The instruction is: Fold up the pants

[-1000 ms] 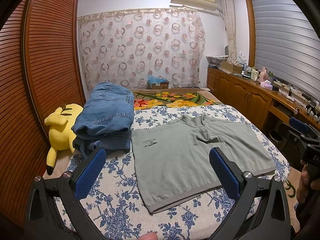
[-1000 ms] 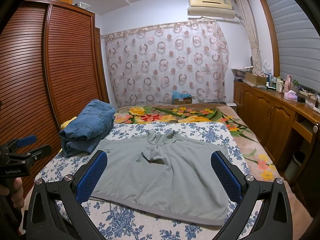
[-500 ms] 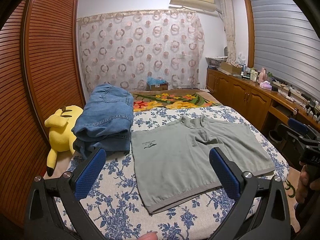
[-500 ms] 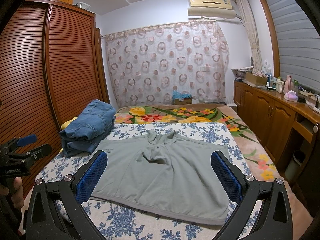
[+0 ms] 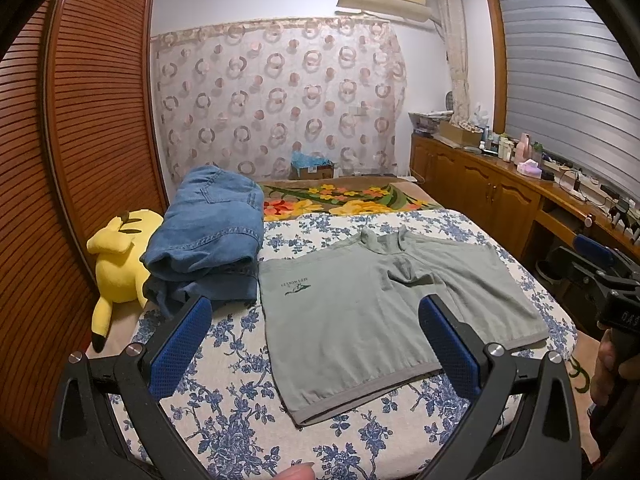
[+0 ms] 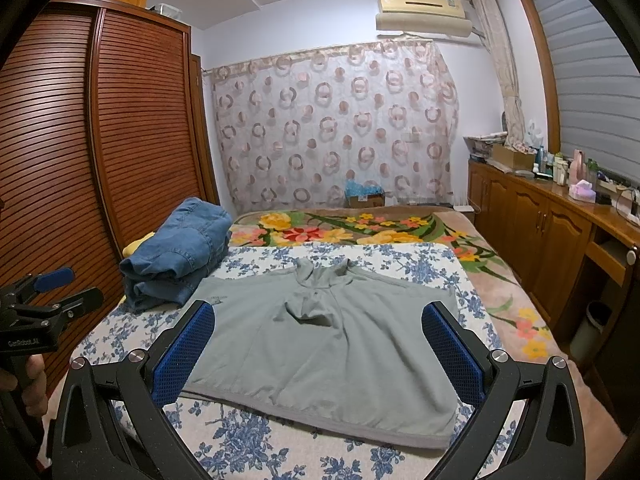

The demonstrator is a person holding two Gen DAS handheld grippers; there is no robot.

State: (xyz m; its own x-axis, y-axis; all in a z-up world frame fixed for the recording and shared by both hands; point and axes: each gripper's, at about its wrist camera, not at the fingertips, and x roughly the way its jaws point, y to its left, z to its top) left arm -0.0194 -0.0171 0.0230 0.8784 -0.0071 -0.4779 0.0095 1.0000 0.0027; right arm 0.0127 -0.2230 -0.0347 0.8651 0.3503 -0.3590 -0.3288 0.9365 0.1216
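Note:
Grey-green shorts lie spread flat on the blue-flowered bed sheet, waistband toward me, legs pointing at the far wall. My left gripper hovers above the near edge of the bed, open, with nothing between its blue pads. Just as wide open and empty, my right gripper hangs over the waistband side. Each gripper also shows in the other's view, held by a hand: the right gripper at the right edge, the left gripper at the left edge.
Folded blue jeans are stacked left of the shorts, beside a yellow plush toy. A flowered blanket covers the far bed. A slatted wardrobe stands on the left, wooden cabinets on the right.
Both grippers have drifted very slightly; the shorts and jeans lie as before, and both grippers stay open.

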